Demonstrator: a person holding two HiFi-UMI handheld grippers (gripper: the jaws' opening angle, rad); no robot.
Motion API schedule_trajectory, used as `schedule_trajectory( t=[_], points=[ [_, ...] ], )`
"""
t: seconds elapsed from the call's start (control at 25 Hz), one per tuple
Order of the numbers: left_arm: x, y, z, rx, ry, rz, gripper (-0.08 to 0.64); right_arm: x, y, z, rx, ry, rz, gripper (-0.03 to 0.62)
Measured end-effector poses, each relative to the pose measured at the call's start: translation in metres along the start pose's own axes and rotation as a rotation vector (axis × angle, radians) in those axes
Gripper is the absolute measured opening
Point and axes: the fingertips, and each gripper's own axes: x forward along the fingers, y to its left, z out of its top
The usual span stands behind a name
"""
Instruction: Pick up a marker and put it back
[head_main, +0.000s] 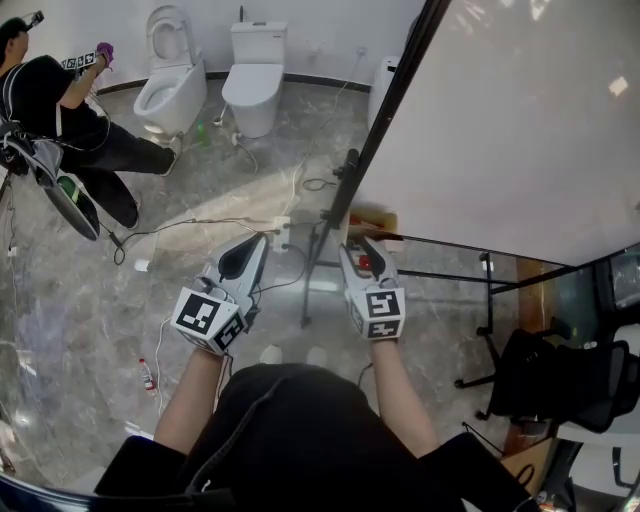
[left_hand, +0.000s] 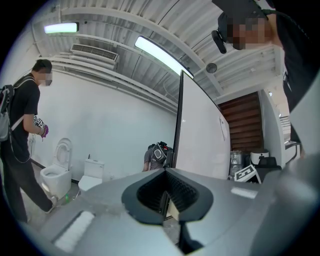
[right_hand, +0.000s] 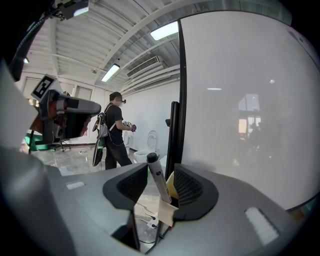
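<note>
A marker (right_hand: 159, 182) with a black cap stands tilted in a small cardboard holder (right_hand: 167, 212) beside the whiteboard's black frame (right_hand: 181, 100). My right gripper (right_hand: 156, 172) is open around it, with a clear gap between the marker and the left pad. In the head view the right gripper (head_main: 360, 252) reaches to the cardboard box (head_main: 372, 218) at the foot of the whiteboard (head_main: 500, 120). My left gripper (head_main: 250, 250) hangs to its left over the floor. Its pads (left_hand: 150, 192) meet at the tips, with nothing in them.
Another person (head_main: 60, 110) stands at the far left near two toilets (head_main: 170, 80) (head_main: 255, 75). Cables and a power strip (head_main: 280, 235) lie on the marble floor by the whiteboard stand. A black chair (head_main: 560, 380) is at the right. A small bottle (head_main: 147, 375) lies near my feet.
</note>
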Motion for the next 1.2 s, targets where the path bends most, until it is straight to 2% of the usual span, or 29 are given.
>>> schedule_trajectory(
  t=[0.48, 0.92, 1.08, 1.2],
  points=[
    [0.001, -0.007, -0.002, 0.011, 0.001, -0.046, 0.006, -0.012, 0.004, 0.005, -0.003, -0.029, -0.012, 0.176],
    [0.013, -0.027, 0.002, -0.002, -0.001, -0.106, 0.006, -0.048, 0.004, 0.034, 0.017, -0.107, -0.042, 0.170],
    [0.021, -0.042, 0.003, 0.010, 0.005, -0.157, 0.006, -0.069, -0.003, 0.052, 0.024, -0.153, -0.069, 0.124],
    [0.029, -0.053, 0.002, 0.022, 0.007, -0.198, 0.006, -0.088, -0.011, 0.066, 0.037, -0.176, -0.122, 0.041]
  ],
)
